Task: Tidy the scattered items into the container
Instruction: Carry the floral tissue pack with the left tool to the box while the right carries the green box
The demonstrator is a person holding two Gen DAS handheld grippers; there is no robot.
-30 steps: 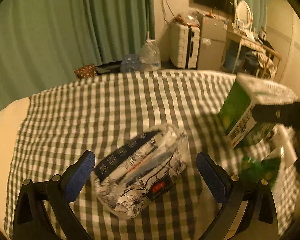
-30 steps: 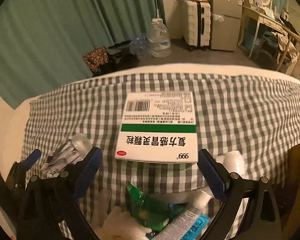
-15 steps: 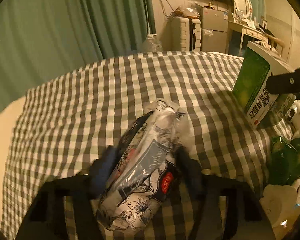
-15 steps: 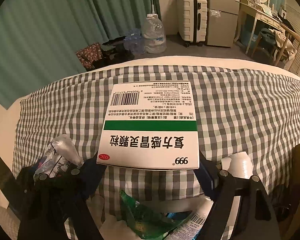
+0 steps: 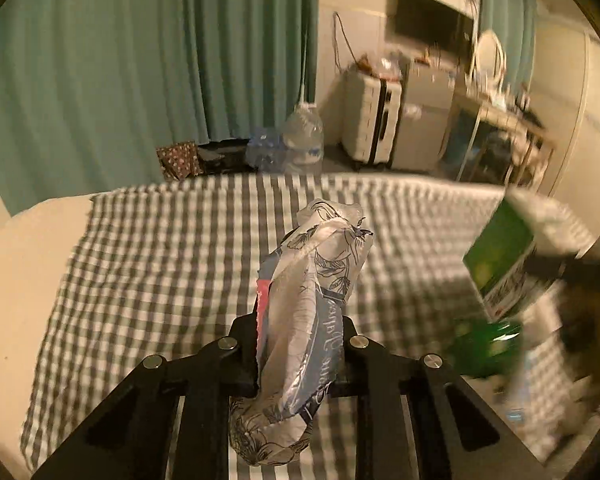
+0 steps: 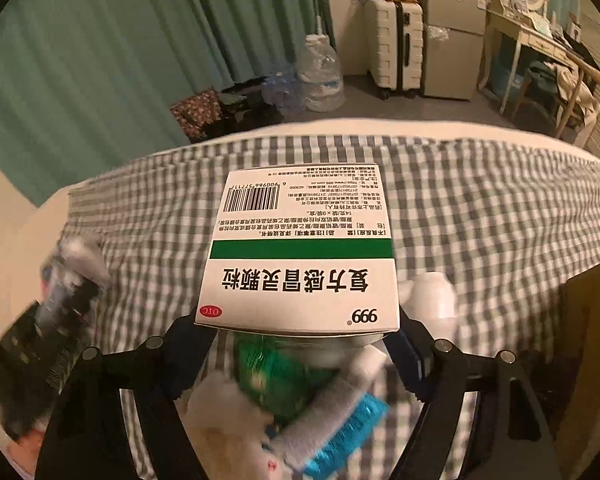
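A floral plastic tissue packet [image 5: 312,300] stands on end between the pads of my left gripper [image 5: 300,344]. The jaws are closing and squeeze it, lifted off the checked cloth [image 5: 160,260]. In the right wrist view the same packet [image 6: 72,272] shows blurred at far left. My right gripper [image 6: 300,340] is shut on a white and green medicine box [image 6: 300,248], held flat above a heap holding a green packet [image 6: 276,368], a white bottle [image 6: 432,296] and a blue and white tube [image 6: 340,420]. The box [image 5: 500,256] appears at right in the left wrist view. I cannot make out the container's walls.
The checked cloth [image 6: 500,208] covers a table whose far edge drops to the floor. Beyond stand a water jug [image 6: 320,76], a white suitcase [image 6: 396,48], a green curtain [image 5: 120,60] and a desk [image 6: 540,44] at right.
My left jaws went from wide open around the lying packet to clamped on it, and it rose upright off the cloth. My right jaws closed onto the box, lifting it nearer the camera.
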